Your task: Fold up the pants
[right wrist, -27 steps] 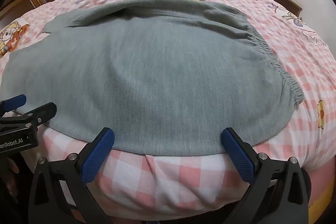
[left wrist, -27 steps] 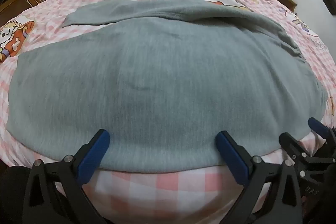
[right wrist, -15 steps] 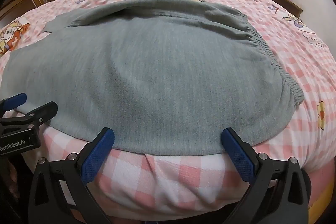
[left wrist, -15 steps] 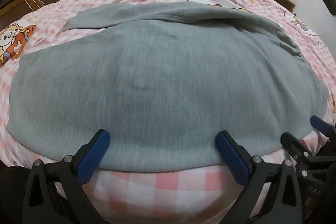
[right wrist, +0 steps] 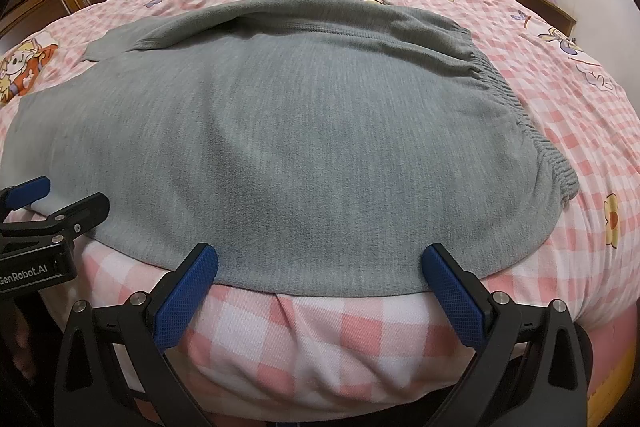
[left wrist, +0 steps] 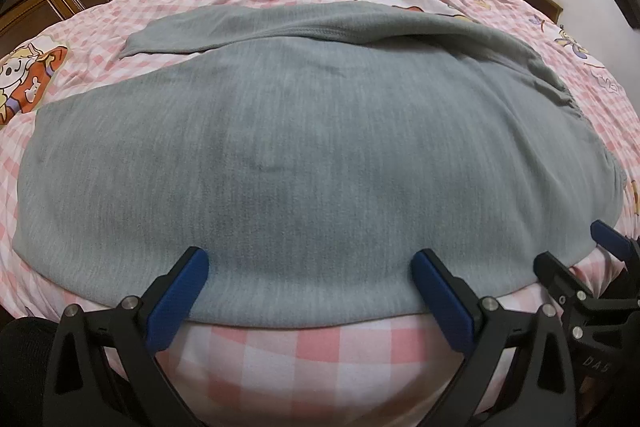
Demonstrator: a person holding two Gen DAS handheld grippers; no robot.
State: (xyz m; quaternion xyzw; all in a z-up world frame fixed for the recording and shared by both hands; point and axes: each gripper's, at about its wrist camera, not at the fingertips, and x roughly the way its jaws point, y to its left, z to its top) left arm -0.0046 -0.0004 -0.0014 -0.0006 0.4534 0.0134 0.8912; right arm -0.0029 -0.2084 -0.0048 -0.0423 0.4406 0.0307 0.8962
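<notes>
The left gripper [left wrist: 308, 291] tilts downward, its 2 blue-padded fingers [left wrist: 178, 301] spread wide with nothing pinched. The right gripper [right wrist: 320, 287] sits just beside it, angled alike and equally wide; its fingertips perhaps graze the surface below.

Left gripper [left wrist: 310, 293]: black triangular cut-out finger frames, blue textured pads [left wrist: 178, 301], silver screw heads at pivots. Right gripper [right wrist: 320, 287]: same black frames, blue mesh-patterned pads [right wrist: 452, 301], silver screws. White "GenRobot.AI" lettering on left unit's black body, seen from right wrist view.
</notes>
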